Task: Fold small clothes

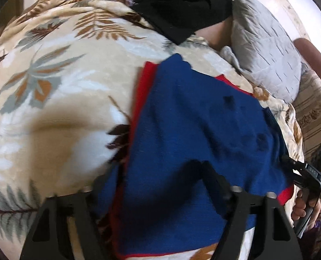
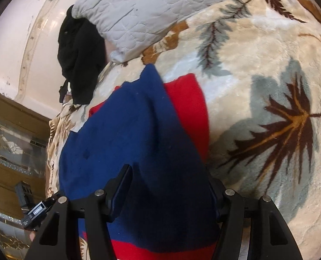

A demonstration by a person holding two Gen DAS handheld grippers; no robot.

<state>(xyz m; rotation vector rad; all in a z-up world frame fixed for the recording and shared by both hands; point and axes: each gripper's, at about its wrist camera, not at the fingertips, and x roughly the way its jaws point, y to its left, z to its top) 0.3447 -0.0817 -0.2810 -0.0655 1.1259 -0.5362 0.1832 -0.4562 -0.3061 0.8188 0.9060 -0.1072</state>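
Here, nearest each camera, both claws straddle the near hem of the blue-and-red garment (image 1: 188, 117) lying on the leaf-patterned blanket (image 1: 58, 69) of the bed; the left claw (image 1: 158, 192) has blue cloth bunched between its fingers, but whether the pads pinch it cannot be told; the right claw (image 2: 171, 186) likewise has a raised fold filling its gap, the grip unclear. The garment's long axis runs away from both claws towards the grey quilted pillow (image 2: 138, 10); both hands sit at the same end, side by side. Farther off lies black clothing (image 2: 80, 60).
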